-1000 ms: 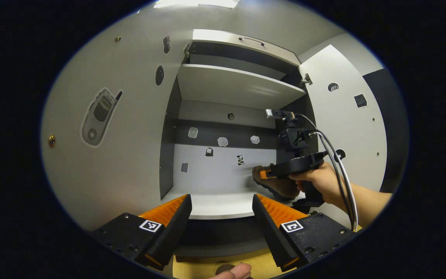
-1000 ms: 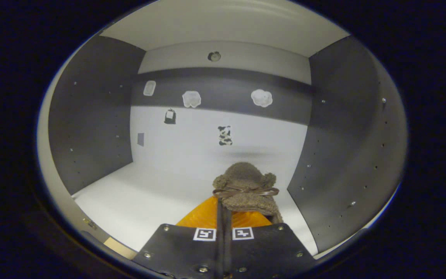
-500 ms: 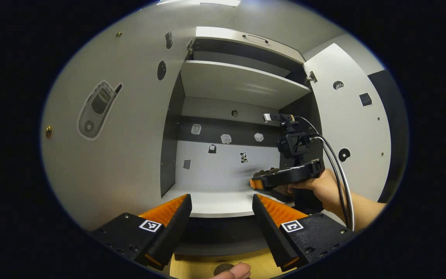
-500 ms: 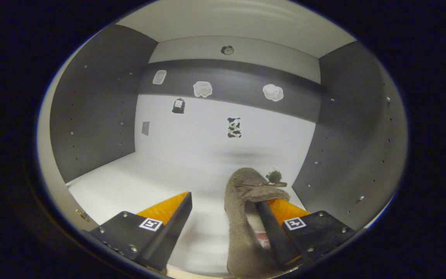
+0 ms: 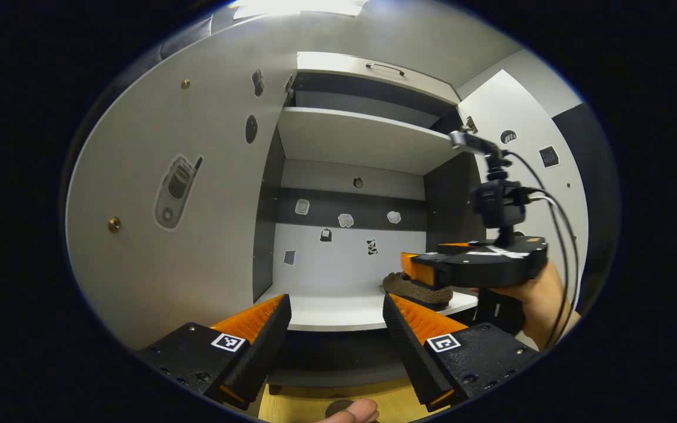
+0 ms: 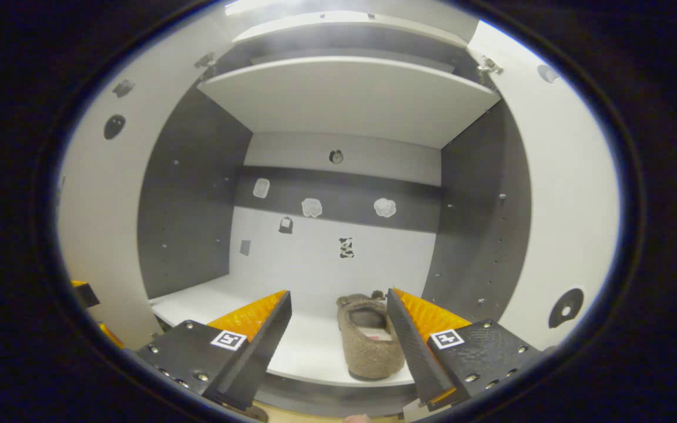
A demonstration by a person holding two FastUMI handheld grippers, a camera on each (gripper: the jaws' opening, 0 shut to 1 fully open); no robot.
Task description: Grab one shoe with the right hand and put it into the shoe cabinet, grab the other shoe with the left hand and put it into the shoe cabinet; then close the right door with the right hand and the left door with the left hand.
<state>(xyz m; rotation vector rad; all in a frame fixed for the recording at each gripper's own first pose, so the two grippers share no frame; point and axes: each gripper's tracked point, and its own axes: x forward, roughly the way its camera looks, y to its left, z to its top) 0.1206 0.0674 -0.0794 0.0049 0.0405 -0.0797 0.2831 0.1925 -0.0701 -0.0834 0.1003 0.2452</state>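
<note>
My right gripper (image 6: 338,346), spread wide, hangs before the shoe (image 6: 369,346) on the cabinet shelf (image 6: 309,364); a careless sweep could knock it off.

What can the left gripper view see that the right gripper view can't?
The left gripper view alone catches the phone sticker on the left door, the right tongs from outside and the hand holding them. The right gripper view alone looks down into the shoe's opening. Both share the shoe resting on the cabinet shelf, and open tongs.
</note>
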